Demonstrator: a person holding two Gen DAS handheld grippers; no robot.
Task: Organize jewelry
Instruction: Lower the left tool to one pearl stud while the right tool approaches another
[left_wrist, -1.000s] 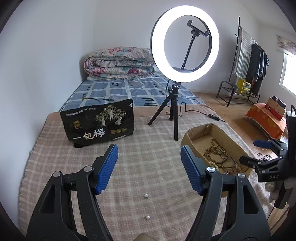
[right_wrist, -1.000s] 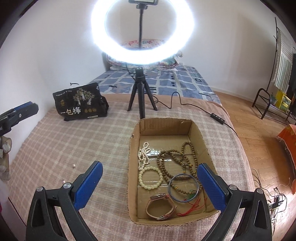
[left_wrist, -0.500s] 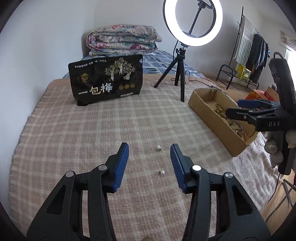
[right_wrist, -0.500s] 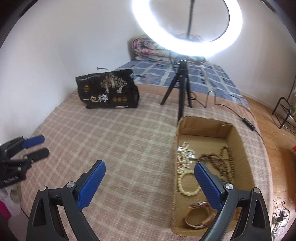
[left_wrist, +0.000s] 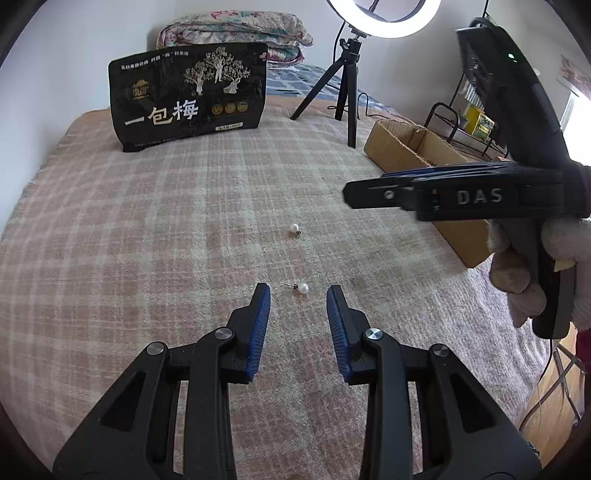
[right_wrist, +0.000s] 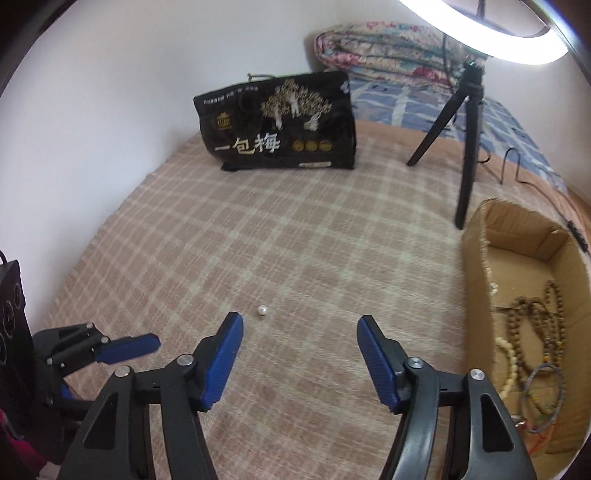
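Left wrist view: left hand-held gripper (left_wrist: 298, 291) parted, narrow gap, near pearl stud earring (left_wrist: 302, 287) on checked blanket (left_wrist: 147, 229) between its tips; second pearl earring (left_wrist: 294, 228) farther off. Right hand-held gripper (right_wrist: 300, 328) spread wide, empty; cardboard box (right_wrist: 476, 266) of bead bracelets (right_wrist: 535, 321) at right.

We are seeing bright, even light; the ring light (right_wrist: 491, 44) is glaring overhead, and fisheye edges are bending and darkening.
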